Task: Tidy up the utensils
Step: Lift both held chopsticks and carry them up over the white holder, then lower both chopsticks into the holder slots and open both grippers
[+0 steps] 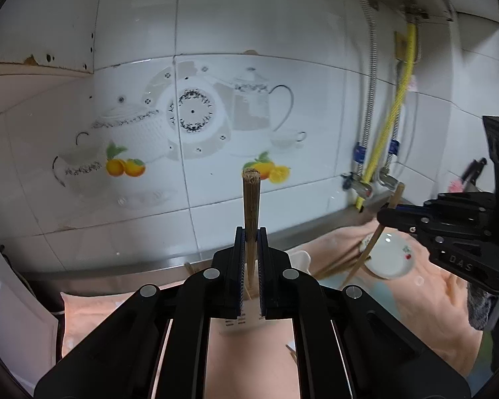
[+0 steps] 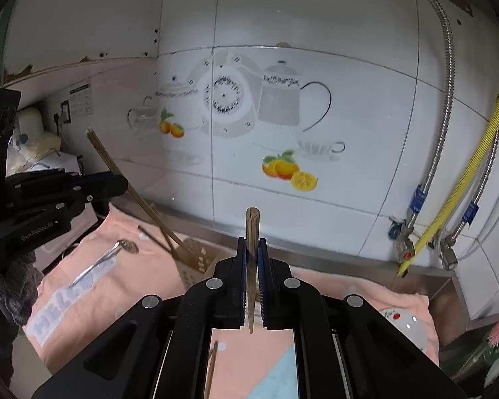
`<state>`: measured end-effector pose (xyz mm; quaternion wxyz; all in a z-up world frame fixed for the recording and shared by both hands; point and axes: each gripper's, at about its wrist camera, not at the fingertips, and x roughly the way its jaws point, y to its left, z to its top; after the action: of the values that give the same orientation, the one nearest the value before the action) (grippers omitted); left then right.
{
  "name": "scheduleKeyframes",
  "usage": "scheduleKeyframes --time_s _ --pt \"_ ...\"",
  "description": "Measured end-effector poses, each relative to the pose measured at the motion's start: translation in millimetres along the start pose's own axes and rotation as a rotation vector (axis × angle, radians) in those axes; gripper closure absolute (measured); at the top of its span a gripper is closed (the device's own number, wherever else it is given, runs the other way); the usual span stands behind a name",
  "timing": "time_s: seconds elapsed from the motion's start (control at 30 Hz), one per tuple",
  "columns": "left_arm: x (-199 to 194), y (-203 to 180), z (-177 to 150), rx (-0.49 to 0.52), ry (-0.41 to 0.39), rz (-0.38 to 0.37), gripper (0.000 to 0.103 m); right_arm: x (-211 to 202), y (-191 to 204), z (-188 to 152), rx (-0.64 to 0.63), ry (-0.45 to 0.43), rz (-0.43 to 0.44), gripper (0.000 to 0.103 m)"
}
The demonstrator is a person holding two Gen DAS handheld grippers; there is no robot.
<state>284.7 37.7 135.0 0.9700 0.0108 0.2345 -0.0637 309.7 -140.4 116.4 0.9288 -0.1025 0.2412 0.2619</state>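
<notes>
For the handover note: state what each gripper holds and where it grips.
Left gripper: chopstick, mid-shaft. Right gripper: another chopstick, mid-shaft.

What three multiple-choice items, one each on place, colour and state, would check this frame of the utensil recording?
1. Where does the metal spoon lie?
A. on the peach cloth
B. in the white dish
C. between the right gripper's fingers

2. What colour is the corrugated hose on the wall?
A. red
B. yellow
C. black

3. What is the state of the left gripper?
A. open and empty
B. shut on a spoon
C. shut on a wooden chopstick

Answers:
1. A, the spoon rests flat on the peach cloth.
2. B, it runs yellow down the tiles beside the steel hoses.
3. C, a wooden chopstick stands up between its closed fingers.
</notes>
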Motion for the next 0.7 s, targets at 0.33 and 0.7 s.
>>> scheduleKeyframes --time_s 0.33,0.7 --pt "44 27 -15 -0.072 0.058 0.028 0.097 25 -7 21 0.048 -0.068 -0.019 0.097" --pt "65 42 -35 -0.105 0.104 0.026 0.097 79 -12 -3 0.095 0.007 -0.019 0.097"
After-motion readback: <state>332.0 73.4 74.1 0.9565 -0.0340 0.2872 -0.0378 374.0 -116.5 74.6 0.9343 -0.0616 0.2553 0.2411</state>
